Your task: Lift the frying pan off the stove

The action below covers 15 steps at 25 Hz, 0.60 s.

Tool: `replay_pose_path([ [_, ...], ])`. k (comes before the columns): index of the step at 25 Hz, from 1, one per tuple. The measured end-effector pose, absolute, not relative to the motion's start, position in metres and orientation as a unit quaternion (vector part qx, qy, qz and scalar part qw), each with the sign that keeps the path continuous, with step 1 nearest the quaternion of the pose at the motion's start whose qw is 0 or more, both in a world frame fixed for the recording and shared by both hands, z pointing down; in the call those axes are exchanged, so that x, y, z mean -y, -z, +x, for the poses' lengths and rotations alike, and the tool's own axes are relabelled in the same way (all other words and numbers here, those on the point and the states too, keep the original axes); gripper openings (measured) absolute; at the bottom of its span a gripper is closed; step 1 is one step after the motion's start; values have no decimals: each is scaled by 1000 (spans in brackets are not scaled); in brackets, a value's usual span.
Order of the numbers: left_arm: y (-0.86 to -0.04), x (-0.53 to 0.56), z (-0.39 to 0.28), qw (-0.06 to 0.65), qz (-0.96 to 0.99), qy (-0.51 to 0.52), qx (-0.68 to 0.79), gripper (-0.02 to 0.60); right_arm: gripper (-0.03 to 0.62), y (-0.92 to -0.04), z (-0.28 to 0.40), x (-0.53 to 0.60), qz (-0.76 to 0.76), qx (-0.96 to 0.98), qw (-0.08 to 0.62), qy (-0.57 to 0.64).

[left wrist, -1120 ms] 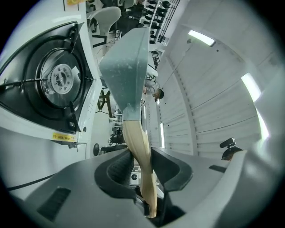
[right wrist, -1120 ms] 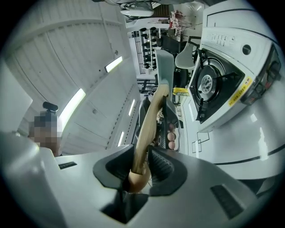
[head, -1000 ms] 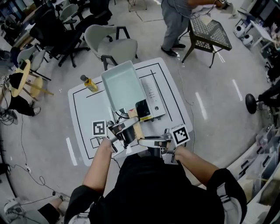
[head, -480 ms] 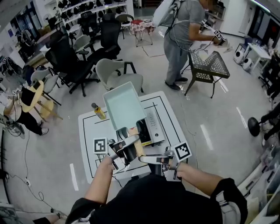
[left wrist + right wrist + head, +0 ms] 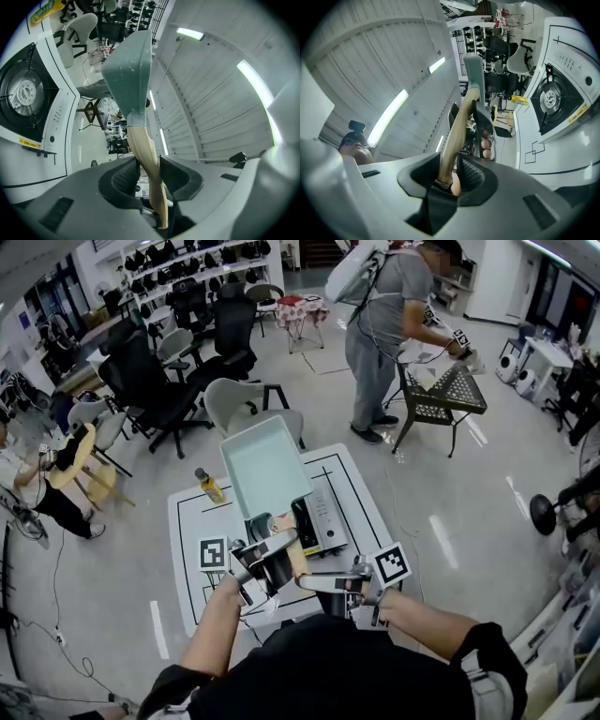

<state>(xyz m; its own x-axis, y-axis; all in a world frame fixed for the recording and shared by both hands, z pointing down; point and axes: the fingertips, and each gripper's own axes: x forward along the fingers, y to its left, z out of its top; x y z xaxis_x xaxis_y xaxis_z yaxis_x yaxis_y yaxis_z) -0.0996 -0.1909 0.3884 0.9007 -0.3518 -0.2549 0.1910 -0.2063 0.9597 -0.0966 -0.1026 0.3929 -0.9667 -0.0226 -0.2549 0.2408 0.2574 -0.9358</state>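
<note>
Both bare forearms reach forward from the person's black-shirted chest and bend inward, the left forearm (image 5: pixel 217 620) rising steeply and the right forearm (image 5: pixel 427 613) coming in flatter from the side, so that the two tools meet close in front of the body. The left gripper (image 5: pixel 145 171) sits farther forward and is clamped on the wooden handle (image 5: pixel 143 150) of the frying pan (image 5: pixel 264 468), with both ribbed pads pressed against the wood. The right gripper (image 5: pixel 452 171) sits behind it at the handle's near end. Its jaws are opening with the handle between them: the wood leans against one jaw, and the opposite pad stands just clear of it. In the right gripper view the left gripper's dark jaw shows higher up the same handle, with fingertips of the left hand beside it. The pan, square and pale green, is held up in the air, clear of the stove (image 5: pixel 322 518) and tilted, its far edge higher than the handle end. From the head view it hangs over the stove's left part and the white table (image 5: pixel 183 540). In the left gripper view the burner lies well off to one side of the pan, apart from it. A yellow bottle (image 5: pixel 209 487) stands on the table to the pan's left.
</note>
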Motion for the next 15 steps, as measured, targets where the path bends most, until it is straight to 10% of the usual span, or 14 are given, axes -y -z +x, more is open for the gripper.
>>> replay_pose_path([
  [15, -394, 173, -76, 620, 742, 239, 87, 132, 124, -396, -67, 84, 96, -778, 103, 612],
])
